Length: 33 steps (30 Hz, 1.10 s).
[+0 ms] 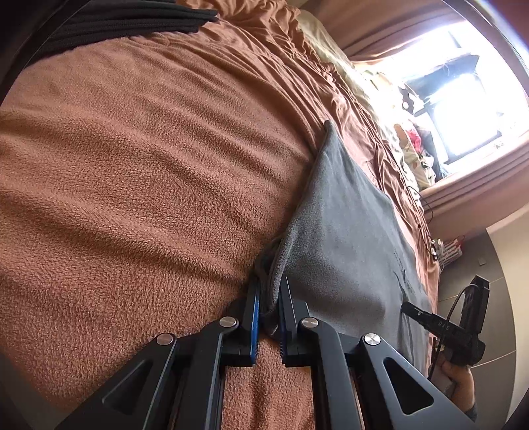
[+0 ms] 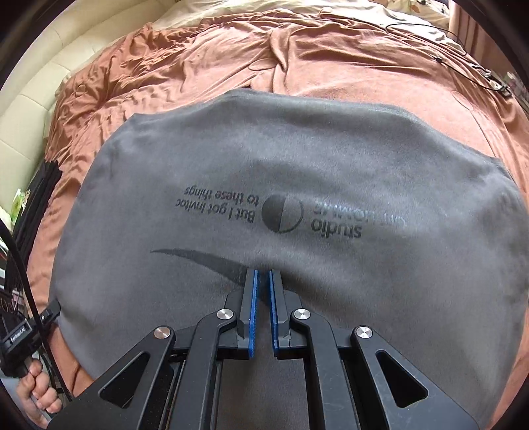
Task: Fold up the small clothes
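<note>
A grey cloth (image 2: pixel 264 158) with dark printed lettering lies spread over the brown blanket (image 2: pixel 205 66), its print upside down in the right wrist view. My right gripper (image 2: pixel 263 274) is shut, its blue pads (image 2: pixel 253 297) nearly together, and the tips rest on the cloth near its front edge. Whether fabric is pinched there I cannot tell. In the left wrist view my left gripper (image 1: pixel 269 297) is shut on a bunched edge of the grey cloth (image 1: pixel 347 211), which spreads away to the right. The right gripper's body (image 1: pixel 463 330) shows at that cloth's far side.
A stack of folded black clothes (image 1: pixel 132 20) lies at the blanket's far edge, also visible as black clothes (image 2: pixel 36 198) at left. A thin cable (image 2: pixel 463 49) trails across the bed at top right. A bright window (image 1: pixel 463 99) glares. A hand (image 2: pixel 39 390) grips the left tool.
</note>
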Tool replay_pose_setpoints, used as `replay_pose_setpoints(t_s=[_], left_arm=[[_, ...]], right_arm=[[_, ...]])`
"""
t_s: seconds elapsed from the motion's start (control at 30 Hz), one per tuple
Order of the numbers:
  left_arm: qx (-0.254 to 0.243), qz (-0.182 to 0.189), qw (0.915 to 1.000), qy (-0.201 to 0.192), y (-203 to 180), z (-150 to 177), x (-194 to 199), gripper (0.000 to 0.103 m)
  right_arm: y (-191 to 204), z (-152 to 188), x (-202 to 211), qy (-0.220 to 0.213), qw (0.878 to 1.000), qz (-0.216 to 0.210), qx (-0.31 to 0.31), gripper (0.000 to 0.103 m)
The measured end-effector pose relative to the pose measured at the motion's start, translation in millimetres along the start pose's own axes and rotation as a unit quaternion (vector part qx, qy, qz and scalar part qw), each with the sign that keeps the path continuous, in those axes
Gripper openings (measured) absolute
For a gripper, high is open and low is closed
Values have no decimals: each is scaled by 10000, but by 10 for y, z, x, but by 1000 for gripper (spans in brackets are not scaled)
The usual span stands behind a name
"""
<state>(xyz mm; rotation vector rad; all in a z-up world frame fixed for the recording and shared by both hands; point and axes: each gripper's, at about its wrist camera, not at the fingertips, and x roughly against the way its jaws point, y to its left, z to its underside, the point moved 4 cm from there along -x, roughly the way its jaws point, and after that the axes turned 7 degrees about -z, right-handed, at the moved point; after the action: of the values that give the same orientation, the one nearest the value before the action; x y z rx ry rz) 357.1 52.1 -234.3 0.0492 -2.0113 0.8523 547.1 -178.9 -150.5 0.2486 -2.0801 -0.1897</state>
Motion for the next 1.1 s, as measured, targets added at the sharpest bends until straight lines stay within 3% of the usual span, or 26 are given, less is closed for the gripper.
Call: replay_pose_setpoints(t_s=[0.77, 1.1], left_arm=[[73, 122, 9997, 219, 8, -42, -17, 11], [112, 130, 9997, 161, 26, -12, -33, 11]], right_arm=[[-395, -924, -549, -203, 9984, 0, -519, 3], [-431, -1227, -727, -270, 9983, 275, -443, 3]])
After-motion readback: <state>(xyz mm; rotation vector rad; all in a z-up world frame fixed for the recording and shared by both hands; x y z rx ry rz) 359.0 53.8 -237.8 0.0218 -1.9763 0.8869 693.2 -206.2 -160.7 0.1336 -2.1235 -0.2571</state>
